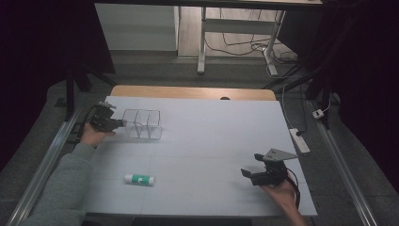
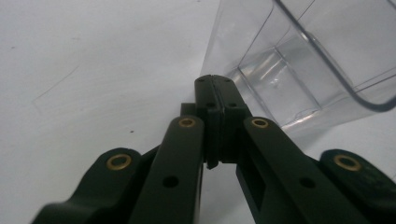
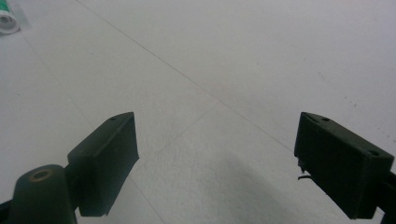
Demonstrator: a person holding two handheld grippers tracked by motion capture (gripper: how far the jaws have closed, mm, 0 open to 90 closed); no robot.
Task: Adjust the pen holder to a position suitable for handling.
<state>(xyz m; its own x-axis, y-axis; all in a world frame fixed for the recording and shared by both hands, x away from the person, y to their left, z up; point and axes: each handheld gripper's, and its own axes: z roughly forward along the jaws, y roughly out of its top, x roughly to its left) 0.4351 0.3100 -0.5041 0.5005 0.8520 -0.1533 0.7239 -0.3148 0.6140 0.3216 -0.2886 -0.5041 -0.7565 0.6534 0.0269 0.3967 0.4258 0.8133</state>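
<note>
A clear plastic container point(image 1: 143, 123) with compartments stands on the white table sheet point(image 1: 211, 132) at the far left. My left gripper point(image 1: 120, 123) lies level just left of it and is shut. In the left gripper view its jaws point(image 2: 215, 79) meet with nothing visible between them, the tips right at the container's point(image 2: 299, 60) near corner. A white and green glue stick point(image 1: 139, 179) lies on its side near the front left, and it also shows as the glue stick point(image 3: 7, 16) in the right gripper view. My right gripper point(image 1: 252, 165) rests open at the front right, jaws point(image 3: 217, 126) apart over bare sheet.
A wooden table edge point(image 1: 193, 92) runs behind the sheet. Metal rails point(image 1: 42, 165) flank both sides. A white power strip point(image 1: 299, 140) lies on the floor to the right, and a table leg point(image 1: 202, 42) with cables stands beyond.
</note>
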